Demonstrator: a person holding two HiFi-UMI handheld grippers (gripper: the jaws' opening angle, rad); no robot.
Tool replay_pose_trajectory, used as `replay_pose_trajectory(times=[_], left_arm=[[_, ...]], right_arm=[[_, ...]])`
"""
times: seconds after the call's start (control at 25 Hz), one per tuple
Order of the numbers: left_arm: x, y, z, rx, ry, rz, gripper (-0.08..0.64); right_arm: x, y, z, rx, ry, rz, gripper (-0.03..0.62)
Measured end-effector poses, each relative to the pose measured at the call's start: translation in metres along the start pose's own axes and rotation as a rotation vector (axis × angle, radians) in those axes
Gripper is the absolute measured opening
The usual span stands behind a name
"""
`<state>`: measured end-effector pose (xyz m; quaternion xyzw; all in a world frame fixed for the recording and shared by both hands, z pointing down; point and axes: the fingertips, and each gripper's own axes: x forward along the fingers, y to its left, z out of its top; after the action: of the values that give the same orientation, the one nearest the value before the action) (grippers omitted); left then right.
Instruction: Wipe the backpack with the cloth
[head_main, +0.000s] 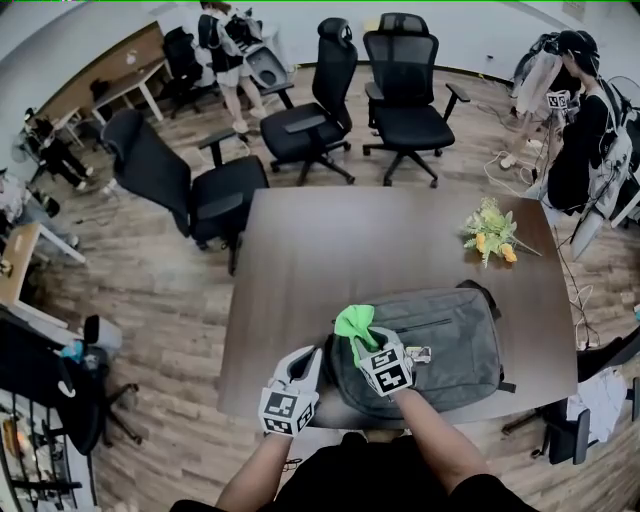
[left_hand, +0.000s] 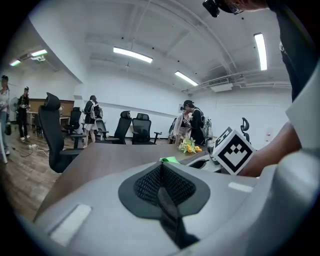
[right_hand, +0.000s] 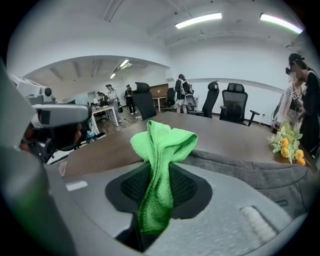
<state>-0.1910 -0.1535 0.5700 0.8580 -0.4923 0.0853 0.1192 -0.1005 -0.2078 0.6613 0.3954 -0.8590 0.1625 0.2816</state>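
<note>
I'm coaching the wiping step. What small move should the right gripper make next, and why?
Probably tip the right gripper down until the green cloth lies flat on the grey backpack. Its jaws are shut on the cloth, which bunches upward at the bag's edge and seems not yet pressed against the fabric.

- The dark brown worktop (head_main: 330, 250) stands on a wood-plank floor (head_main: 170, 295).
- A grey backpack (head_main: 450, 348) lies flat at its near edge, right of the middle.
- A small bunch of yellow flowers (head_main: 490, 235) lies near the far right corner, well apart from the backpack.
</note>
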Motion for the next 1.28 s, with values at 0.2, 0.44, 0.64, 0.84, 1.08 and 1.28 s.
replay_pose_trajectory(times=[0.2, 0.44, 0.64, 0.84, 1.08, 1.28], left_arm=[[0.001, -0.001, -0.001, -0.008, 0.006, 0.014, 0.018], [0.006, -0.004, -0.002, -0.006, 0.015, 0.017, 0.018], [0.012, -0.009, -0.001, 0.0, 0.016, 0.011, 0.018], [0.019, -0.018, -0.002, 0.004, 0.027, 0.003, 0.018], [0.025, -0.021, -0.002, -0.007, 0.034, -0.004, 0.018], [0.036, -0.027, -0.004, -0.012, 0.038, -0.016, 0.018]], right_arm=[[0.006, -0.012, -0.003, 0.003, 0.03, -0.013, 0.105], [0.002, -0.033, 0.0, 0.012, 0.024, -0.046, 0.105], [-0.004, -0.05, 0.002, 0.031, -0.003, -0.087, 0.106], [-0.015, -0.078, -0.003, 0.043, 0.011, -0.135, 0.106], [-0.037, -0.115, -0.01, 0.05, 0.008, -0.192, 0.106], [-0.059, -0.15, -0.015, 0.043, 0.01, -0.266, 0.106]])
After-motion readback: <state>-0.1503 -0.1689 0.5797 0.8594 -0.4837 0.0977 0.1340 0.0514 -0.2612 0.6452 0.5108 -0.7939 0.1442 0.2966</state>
